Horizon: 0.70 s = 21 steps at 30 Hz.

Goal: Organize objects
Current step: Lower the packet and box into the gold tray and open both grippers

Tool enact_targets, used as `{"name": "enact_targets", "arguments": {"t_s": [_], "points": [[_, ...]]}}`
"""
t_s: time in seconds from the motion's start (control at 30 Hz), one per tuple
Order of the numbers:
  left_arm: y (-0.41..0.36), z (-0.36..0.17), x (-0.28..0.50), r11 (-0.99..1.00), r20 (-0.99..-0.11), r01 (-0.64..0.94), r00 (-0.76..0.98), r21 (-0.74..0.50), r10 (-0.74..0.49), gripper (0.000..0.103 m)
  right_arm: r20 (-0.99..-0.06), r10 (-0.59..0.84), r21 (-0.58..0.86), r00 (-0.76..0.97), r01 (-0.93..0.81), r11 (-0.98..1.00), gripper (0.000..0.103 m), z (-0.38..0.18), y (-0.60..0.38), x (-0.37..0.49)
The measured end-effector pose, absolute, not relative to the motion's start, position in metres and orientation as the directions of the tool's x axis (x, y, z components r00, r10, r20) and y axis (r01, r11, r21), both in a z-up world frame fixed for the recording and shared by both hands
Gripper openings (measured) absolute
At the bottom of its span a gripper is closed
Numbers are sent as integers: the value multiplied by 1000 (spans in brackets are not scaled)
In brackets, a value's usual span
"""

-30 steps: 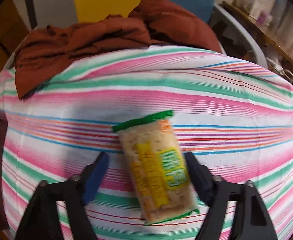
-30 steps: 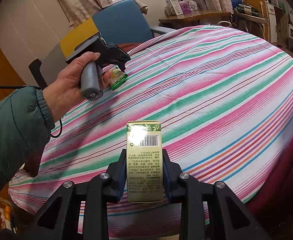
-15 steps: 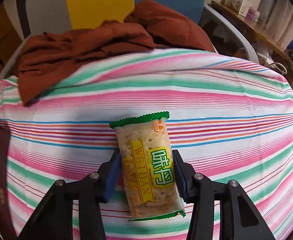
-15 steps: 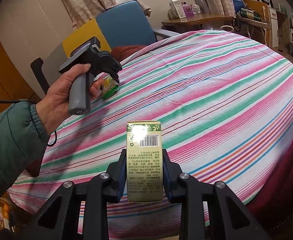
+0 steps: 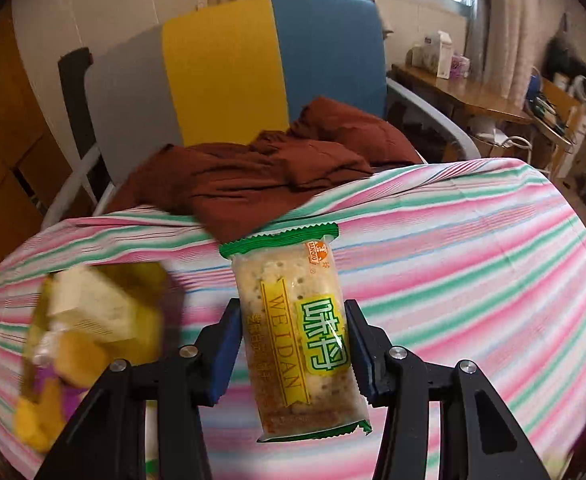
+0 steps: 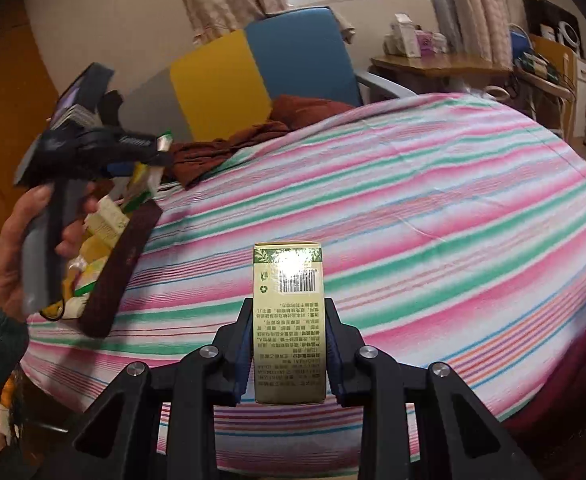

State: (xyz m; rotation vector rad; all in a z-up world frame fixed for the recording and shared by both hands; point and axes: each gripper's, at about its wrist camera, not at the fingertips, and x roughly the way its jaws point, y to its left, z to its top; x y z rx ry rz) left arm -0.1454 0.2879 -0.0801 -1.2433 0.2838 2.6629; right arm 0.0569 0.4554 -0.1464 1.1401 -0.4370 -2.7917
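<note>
The cracker pack point(image 5: 299, 336) marked "WEIDAN" is squeezed by the left gripper point(image 5: 293, 354) above the striped table point(image 5: 453, 264), the gold box point(image 6: 289, 320) with a barcode is pinched in the tightly closed right gripper point(image 6: 289, 354), and the soft pack could slip out if tipped.

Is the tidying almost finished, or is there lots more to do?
Nearly there, it seems. Done: a container at the table's left edge already holds several packets and boxes. In hand: the left hand-held gripper grips a cracker packet, and the right hand-held gripper grips a green box. Left: both still need putting away. No other loose items show on the striped tablecloth.
</note>
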Motion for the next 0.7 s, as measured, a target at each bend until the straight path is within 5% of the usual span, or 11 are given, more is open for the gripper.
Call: {"name": "enact_targets", "arguments": {"t_s": [0.27,0.47,0.7], "points": [[96,-63,-89,-987,-715,-58,-696,149,-67,50,-637,-311,235,-705,206,-950,30,-103,346,19],[24,-78,-89,-976,-690,-2,-707,219,-153,50,-637,-402,201,-657,363,-910,30,-87,242,-24],[2,-94,-110,-994,-741,-63,-671,95,-28,50,-729,-374,141,-573,410,-901,33,-110,155,-84]]}}
